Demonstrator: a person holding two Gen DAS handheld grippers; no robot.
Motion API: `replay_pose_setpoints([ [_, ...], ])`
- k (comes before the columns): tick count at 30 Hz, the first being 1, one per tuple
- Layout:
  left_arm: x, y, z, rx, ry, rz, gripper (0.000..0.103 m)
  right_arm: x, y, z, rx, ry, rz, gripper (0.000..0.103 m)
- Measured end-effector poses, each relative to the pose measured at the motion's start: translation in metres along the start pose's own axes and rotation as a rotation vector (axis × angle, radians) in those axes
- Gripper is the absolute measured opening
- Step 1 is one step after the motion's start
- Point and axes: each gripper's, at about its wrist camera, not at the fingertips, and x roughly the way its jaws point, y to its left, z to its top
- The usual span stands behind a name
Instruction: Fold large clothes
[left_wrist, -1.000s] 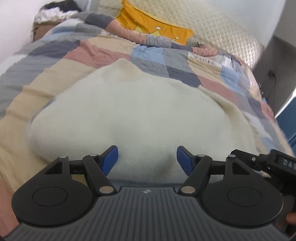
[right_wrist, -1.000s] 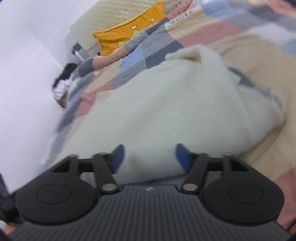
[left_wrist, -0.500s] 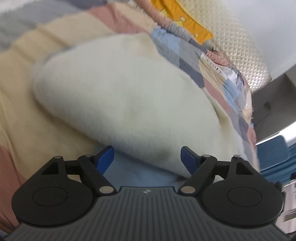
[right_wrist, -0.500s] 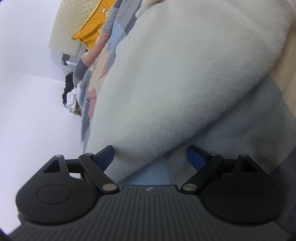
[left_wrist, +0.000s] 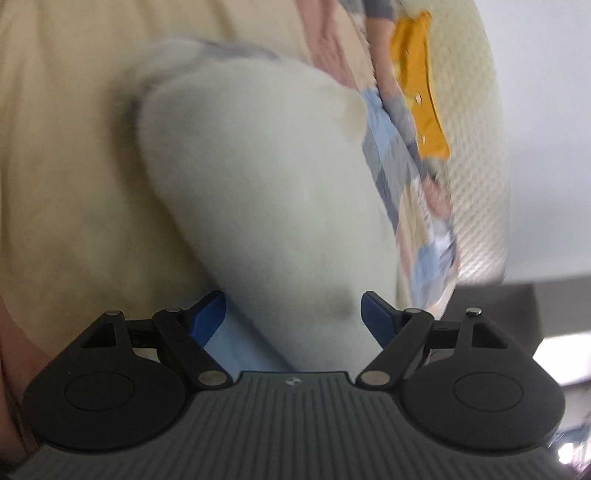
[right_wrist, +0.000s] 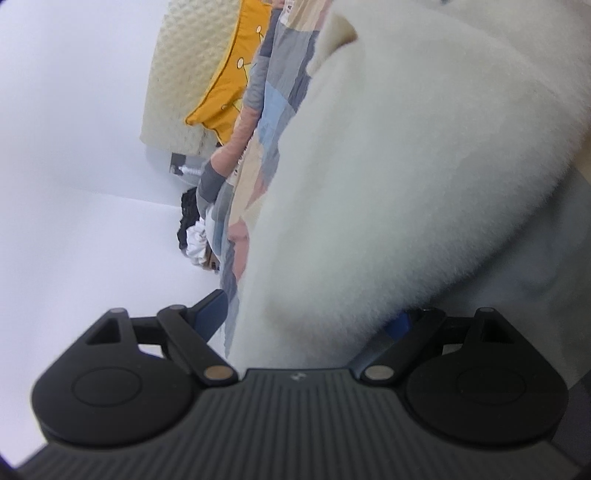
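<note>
A cream fleece garment (left_wrist: 258, 177) lies folded in a thick bundle on a patchwork quilt (left_wrist: 391, 155). My left gripper (left_wrist: 293, 314) is open, its blue fingertips (left_wrist: 208, 310) set on either side of the bundle's near end. In the right wrist view the same fleece (right_wrist: 406, 177) fills the frame. My right gripper (right_wrist: 306, 314) is open around its edge, and the fleece partly hides the right fingertip (right_wrist: 399, 325). Both views are rolled steeply sideways and the left one is blurred.
A yellow cushion (left_wrist: 421, 92) and a quilted cream headboard (left_wrist: 476, 147) are at the bed's far end. A white wall (right_wrist: 74, 184) and a dark-and-white pile of clothes (right_wrist: 192, 229) stand beside the bed. A tan quilt panel (left_wrist: 66, 166) lies left of the bundle.
Both grippers have rolled sideways and moved in close to the fleece bundle, which now sits between each pair of open fingers. The bundle looks narrower and more bunched.
</note>
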Motion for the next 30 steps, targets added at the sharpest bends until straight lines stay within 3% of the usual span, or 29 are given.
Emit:
replay_pose_setpoints([
  [4, 0.005, 0.012, 0.004, -0.092, -0.020, -0.009, 0.082, 0.000, -0.006, 0.001, 0.023, 0.000, -0.014, 0.088],
  [10, 0.009, 0.016, 0.012, -0.143, -0.057, -0.013, 0.080, -0.005, -0.014, 0.001, 0.031, -0.013, -0.096, 0.088],
  [16, 0.006, 0.019, 0.020, -0.136, -0.098, 0.003, 0.062, -0.014, -0.024, 0.010, 0.090, -0.104, -0.140, 0.086],
  [22, 0.001, 0.011, 0.018, -0.047, -0.133, 0.028, 0.043, -0.015, -0.029, 0.020, 0.049, -0.191, -0.213, 0.068],
  [25, -0.007, 0.007, 0.014, -0.008, -0.156, 0.019, 0.039, -0.011, -0.028, 0.021, 0.023, -0.212, -0.226, 0.060],
  [30, -0.011, -0.001, 0.013, 0.033, -0.170, 0.013, 0.035, -0.015, -0.023, 0.022, -0.037, -0.250, -0.216, 0.037],
])
